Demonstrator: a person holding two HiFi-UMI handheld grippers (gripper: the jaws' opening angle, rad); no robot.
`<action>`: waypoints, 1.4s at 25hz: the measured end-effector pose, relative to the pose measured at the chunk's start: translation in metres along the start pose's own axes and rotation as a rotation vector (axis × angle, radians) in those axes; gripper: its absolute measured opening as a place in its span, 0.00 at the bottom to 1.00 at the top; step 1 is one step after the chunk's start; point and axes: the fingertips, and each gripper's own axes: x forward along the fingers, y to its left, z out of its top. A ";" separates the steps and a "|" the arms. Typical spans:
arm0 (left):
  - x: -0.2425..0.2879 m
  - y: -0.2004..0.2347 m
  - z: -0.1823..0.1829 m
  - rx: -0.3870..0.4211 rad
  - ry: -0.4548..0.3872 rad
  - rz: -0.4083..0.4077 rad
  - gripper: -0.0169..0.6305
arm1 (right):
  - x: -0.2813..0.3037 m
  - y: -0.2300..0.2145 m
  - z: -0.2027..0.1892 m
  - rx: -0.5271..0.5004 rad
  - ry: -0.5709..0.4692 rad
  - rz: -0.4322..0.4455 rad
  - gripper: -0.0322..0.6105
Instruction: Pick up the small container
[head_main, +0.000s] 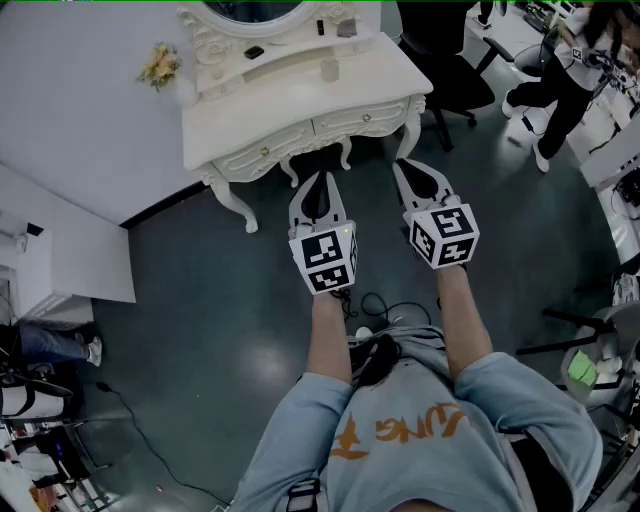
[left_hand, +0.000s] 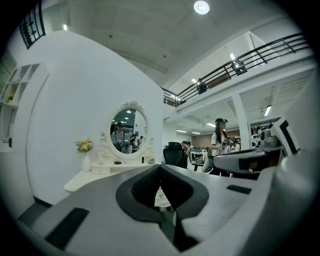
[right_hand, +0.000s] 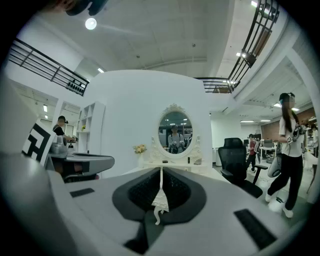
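At the upper middle of the head view stands a white dressing table (head_main: 300, 110) with curved legs and an oval mirror (head_main: 255, 10) at its back. On its top, toward the right end, sits a small pale container (head_main: 330, 69), well apart from both grippers. A small dark object (head_main: 254, 52) lies on the raised shelf behind it, and a vase of yellow flowers (head_main: 160, 67) stands at the table's left end.

Lower in that frame, the left gripper (head_main: 318, 178) and the right gripper (head_main: 410, 165) are held side by side above the grey floor (head_main: 200, 320), both pointing toward the table's front edge without touching it. In the left gripper view, the left gripper (left_hand: 160, 167) has its jaws brought together at the tips, with nothing between them. In the right gripper view, the right gripper (right_hand: 161, 169) likewise has its jaws fully together, only a thin slit showing, and it holds nothing; the mirror (right_hand: 174, 132) stands straight ahead beyond the tips.

A black office chair (head_main: 445, 60) stands to the right of the table, and a person (head_main: 570, 60) walks at the upper right.
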 end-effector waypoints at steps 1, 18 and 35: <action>0.001 0.000 0.001 0.002 0.000 -0.001 0.06 | 0.000 -0.002 0.001 0.000 -0.001 -0.002 0.11; 0.011 0.017 0.002 -0.005 0.030 -0.041 0.06 | 0.018 -0.012 0.015 0.027 -0.020 -0.014 0.11; 0.088 0.061 -0.002 -0.006 0.012 0.024 0.06 | 0.113 -0.040 0.015 0.052 -0.047 0.069 0.11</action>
